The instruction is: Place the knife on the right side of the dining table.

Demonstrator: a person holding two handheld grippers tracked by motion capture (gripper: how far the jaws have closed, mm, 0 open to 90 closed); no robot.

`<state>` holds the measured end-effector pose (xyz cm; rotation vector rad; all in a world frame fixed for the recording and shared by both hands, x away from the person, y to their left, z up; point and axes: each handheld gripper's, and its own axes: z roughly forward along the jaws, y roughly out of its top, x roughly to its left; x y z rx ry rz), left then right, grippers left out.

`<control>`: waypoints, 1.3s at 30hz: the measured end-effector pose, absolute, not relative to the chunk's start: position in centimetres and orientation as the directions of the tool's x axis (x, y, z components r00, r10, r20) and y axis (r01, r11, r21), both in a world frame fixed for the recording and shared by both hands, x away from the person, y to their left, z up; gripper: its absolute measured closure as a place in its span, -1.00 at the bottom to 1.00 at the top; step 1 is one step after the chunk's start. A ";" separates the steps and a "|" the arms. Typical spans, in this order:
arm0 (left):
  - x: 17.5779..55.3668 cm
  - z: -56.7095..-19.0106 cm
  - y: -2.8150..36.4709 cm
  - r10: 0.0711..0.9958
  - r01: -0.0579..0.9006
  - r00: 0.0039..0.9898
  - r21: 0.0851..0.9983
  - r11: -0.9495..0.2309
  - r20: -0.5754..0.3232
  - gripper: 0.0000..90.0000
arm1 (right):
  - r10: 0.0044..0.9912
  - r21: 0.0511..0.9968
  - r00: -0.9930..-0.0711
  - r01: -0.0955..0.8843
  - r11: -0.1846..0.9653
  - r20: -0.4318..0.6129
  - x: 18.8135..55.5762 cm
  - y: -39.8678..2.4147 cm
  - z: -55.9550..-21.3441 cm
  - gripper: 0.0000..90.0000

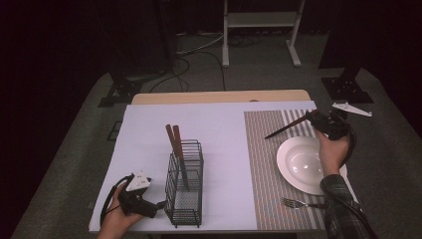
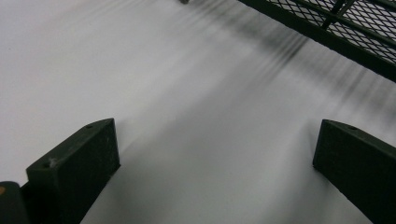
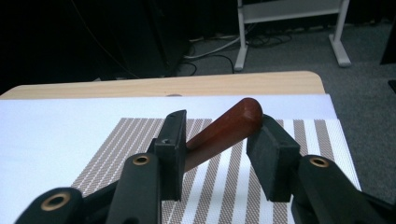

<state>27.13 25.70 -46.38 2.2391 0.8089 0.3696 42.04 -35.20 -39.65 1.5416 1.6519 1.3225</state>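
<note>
Right gripper (image 3: 215, 154) had a wooden-handled knife (image 1: 291, 125) between its jaws, which were spread and looked barely, if at all, in contact with the handle (image 3: 219, 133). The knife lay slanted over the striped placemat (image 1: 263, 164), just beyond the white plate (image 1: 298, 162). Best to let go fully only once the blade rested flat; the left gripper (image 2: 215, 158) sat spread and empty beside the wire caddy (image 1: 185, 184).
</note>
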 end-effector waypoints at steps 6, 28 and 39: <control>27.1 -46.4 25.7 0.647 0.442 0.762 0.711 -0.547 0.024 -1.00 | 0.946 0.877 -0.205 0.461 -0.133 0.251 42.1 -35.6 -40.1 0.21; 27.1 -46.4 25.7 0.647 0.442 0.762 0.711 -0.547 0.024 -1.00 | 0.946 0.818 -0.139 0.548 -0.173 0.293 42.8 -36.7 -41.8 0.01; 27.1 -46.4 25.7 0.647 0.442 0.762 0.711 -0.547 0.024 -1.00 | 0.949 0.793 -0.108 0.581 -0.181 0.295 43.1 -37.2 -42.7 -0.04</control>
